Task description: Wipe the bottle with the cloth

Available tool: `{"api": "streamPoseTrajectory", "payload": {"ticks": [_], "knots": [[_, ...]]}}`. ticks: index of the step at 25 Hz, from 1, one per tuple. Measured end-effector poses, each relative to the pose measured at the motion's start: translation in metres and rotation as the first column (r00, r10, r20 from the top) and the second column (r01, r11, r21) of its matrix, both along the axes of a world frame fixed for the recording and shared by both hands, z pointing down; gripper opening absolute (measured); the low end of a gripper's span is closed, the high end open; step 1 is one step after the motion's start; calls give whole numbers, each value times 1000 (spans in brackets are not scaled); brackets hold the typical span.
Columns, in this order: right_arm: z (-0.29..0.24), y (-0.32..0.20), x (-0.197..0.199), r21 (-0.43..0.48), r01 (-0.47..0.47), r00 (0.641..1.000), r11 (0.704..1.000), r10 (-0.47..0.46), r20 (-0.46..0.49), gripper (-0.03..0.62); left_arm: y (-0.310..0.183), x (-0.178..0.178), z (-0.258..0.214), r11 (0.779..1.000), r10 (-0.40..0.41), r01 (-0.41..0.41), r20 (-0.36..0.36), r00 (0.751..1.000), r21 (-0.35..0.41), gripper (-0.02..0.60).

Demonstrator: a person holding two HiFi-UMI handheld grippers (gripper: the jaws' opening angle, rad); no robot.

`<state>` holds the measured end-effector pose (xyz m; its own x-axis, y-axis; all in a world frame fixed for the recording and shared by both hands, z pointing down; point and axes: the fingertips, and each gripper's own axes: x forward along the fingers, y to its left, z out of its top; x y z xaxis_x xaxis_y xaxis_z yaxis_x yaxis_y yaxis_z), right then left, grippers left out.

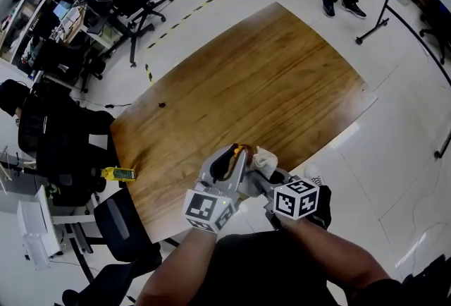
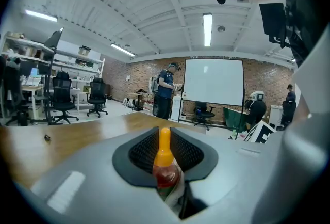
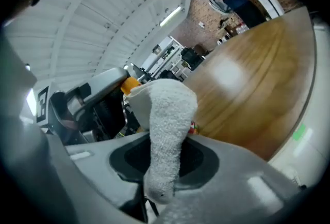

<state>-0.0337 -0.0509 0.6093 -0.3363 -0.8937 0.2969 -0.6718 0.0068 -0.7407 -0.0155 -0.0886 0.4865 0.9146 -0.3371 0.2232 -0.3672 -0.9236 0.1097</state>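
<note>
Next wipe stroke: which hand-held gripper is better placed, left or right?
Right, probably. The right hand-held gripper is shut on the cloth, close to the bottle; the left hand-held gripper is busy gripping the bottle.

Two bare arms come in from the bottom of the head view, close side by side. The left arm and the right arm both stretch forward. Each arm ends in a gripper with a marker cube on it. The left gripper points a little down, and its jaws squeeze a bottle. The right gripper is just beside it, also tipped a little down. Its jaws pinch a cloth. The two gripper tips are very near each other.
</note>
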Motion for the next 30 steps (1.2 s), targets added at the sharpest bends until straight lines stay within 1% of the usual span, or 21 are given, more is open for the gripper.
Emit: {"api": "streamPoseTrajectory", "payload": {"ticks": [2,4,8,10,11,12,14,15,16,17,18,19,20,21,23,24,25,26,27,30], "knots": [[12,2,0,-73,-8,998,997,12,58,84,2,2,0,1000,8,-8,3,1000,1,78],[19,2,0,-126,-9,995,992,21,95,84,3,3,0,1000,13,-13,4,1000,-3,78],[27,1,-6,-190,16,992,982,8,124,84,1,-1,0,1000,13,-13,6,1000,-17,78],[34,3,-9,-250,45,991,967,-11,135,84,1,-2,1,1000,12,-12,12,1000,-12,78],[35,6,-7,-285,61,992,957,-26,124,84,1,-2,1,1000,13,-13,14,1000,-10,78],[35,10,-1,-319,75,994,945,-47,94,84,2,-1,1,1000,15,-15,15,1000,-10,78],[27,20,19,-355,86,995,931,-97,-14,84,5,2,0,1000,22,-22,16,1000,-13,78],[17,22,32,-344,85,991,935,-115,-68,84,6,3,-1,1000,24,-24,15,1000,-12,78],[4,22,46,-314,85,987,946,-124,-106,84,7,4,-2,1000,25,-25,15,1000,-10,78],[-10,20,60,-269,94,984,959,-131,-124,84,7,4,-3,1000,25,-25,13,1000,-8,78],[-25,17,73,-216,118,981,969,-147,-125,84,8,4,-4,1000,25,-25,12,1000,-6,78],[-40,13,83,-161,159,977,974,-179,-114,84,9,4,-6,1000,24,-24,11,1000,-6,78],[-54,8,91,-110,212,970,971,-223,-94,84,11,4,-6,1000,23,-23,8,1000,-8,78],[-67,2,97,-61,268,960,961,-272,-68,84,12,5,-7,1000,22,-22,3,1000,-5,78],[-92,-13,105,30,374,927,927,-374,-14,84,14,7,-10,999,30,-30,1,1000,24,78],[-102,-22,106,66,428,903,901,-429,1,84,14,9,-13,998,40,-40,5,999,40,78],[-110,-32,104,93,489,871,867,-492,6,84,14,10,-16,998,47,-48,12,999,51,78],[-115,-41,101,108,555,829,825,-559,5,84,14,12,-17,997,51,-52,21,998,55,78],[-118,-49,96,115,621,780,775,-626,-1,84,15,13,-19,997,50,-51,31,998,54,78],[-120,-74,74,113,788,612,606,-791,-26,84,15,15,-23,999,30,-32,38,999,30,78]]}}
